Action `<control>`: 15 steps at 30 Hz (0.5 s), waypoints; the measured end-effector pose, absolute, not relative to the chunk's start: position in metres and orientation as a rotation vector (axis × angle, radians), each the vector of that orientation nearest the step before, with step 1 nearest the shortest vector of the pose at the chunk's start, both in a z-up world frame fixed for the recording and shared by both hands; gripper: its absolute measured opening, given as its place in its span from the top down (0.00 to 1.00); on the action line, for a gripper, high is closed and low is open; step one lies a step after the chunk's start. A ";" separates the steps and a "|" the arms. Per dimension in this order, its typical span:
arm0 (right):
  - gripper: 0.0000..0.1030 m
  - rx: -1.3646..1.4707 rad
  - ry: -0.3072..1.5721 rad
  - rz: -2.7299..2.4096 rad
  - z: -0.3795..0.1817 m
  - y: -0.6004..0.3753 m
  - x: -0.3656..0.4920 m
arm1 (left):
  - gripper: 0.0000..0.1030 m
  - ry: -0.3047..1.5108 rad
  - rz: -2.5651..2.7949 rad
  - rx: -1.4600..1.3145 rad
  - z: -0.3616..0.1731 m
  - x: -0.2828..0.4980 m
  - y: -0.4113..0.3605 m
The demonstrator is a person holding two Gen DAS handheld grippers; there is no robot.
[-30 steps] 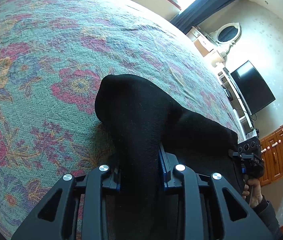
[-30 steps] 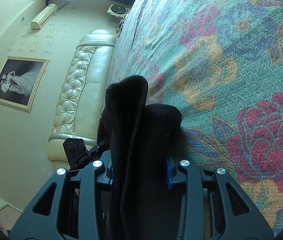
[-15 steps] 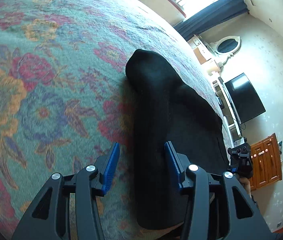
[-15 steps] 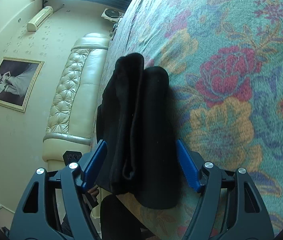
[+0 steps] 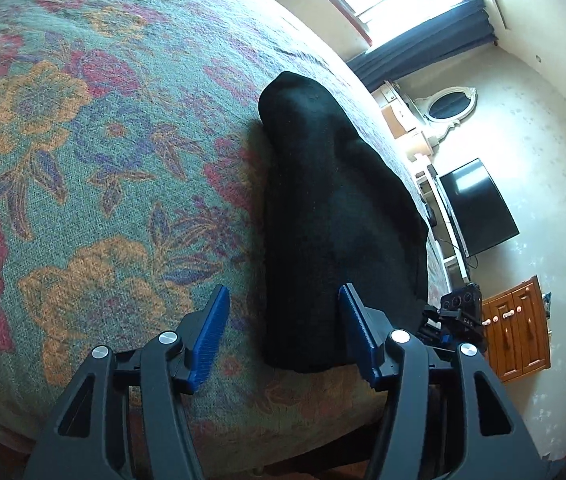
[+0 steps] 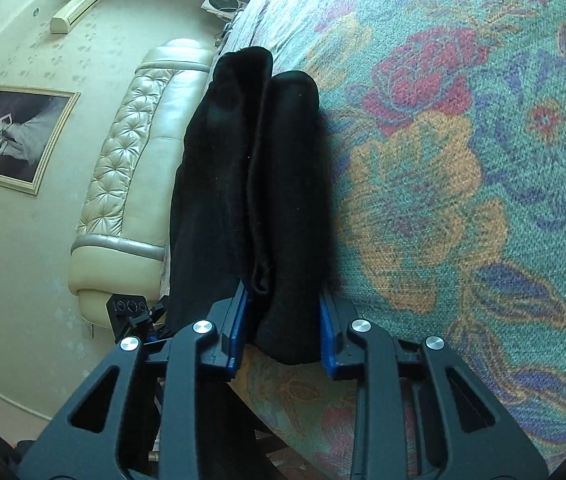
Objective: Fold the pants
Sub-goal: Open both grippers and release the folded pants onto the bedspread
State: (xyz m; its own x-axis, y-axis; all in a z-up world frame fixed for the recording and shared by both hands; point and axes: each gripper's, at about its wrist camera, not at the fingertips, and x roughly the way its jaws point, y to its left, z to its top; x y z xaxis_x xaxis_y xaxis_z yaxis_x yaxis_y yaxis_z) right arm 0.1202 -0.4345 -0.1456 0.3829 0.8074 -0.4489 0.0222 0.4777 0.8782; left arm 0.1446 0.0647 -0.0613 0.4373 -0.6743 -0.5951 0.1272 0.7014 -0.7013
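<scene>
Black pants [image 5: 335,216], folded into a long thick bundle, lie on the floral bedspread [image 5: 83,168] at centre frame, their near end at the bed's lower edge. In the left wrist view the left gripper [image 5: 283,332] sits at bottom centre, its jaws opening; the right pad [image 5: 357,332] stands at the bundle's edge, the left pad clear over the bedspread, nothing pinched. In the right wrist view the right gripper [image 6: 281,328] is closing around the near end of one fold of the pants [image 6: 251,184]; whether both pads already press the cloth cannot be told. The fabric looks soft, matte and limp, light, not slippery or fragile; stacked layers will likely slide apart or sag if lifted by one edge. Best hold, by judgement: across all layers at the near corners.
</scene>
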 end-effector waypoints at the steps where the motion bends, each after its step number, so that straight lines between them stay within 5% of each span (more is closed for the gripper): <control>1: 0.70 0.955 1.065 0.619 -0.145 -0.435 0.120 | 0.41 0.997 -0.546 -0.616 -0.062 0.144 0.064; 6: 0.41 0.965 1.023 0.639 -0.133 -0.442 0.130 | 0.39 0.995 -0.564 -0.625 -0.069 0.146 0.064; 15: 0.23 1.037 0.936 0.614 -0.126 -0.458 0.204 | 0.39 0.960 -0.551 -0.610 -0.049 0.152 0.066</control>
State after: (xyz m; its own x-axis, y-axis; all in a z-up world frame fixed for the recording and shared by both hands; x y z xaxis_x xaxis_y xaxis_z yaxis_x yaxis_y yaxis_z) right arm 0.2040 -0.4582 -0.1264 0.4858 0.8004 -0.3513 -0.0039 0.4039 0.9148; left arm 0.1524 0.0662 -0.0488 0.4649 -0.6713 -0.5772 0.1602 0.7050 -0.6909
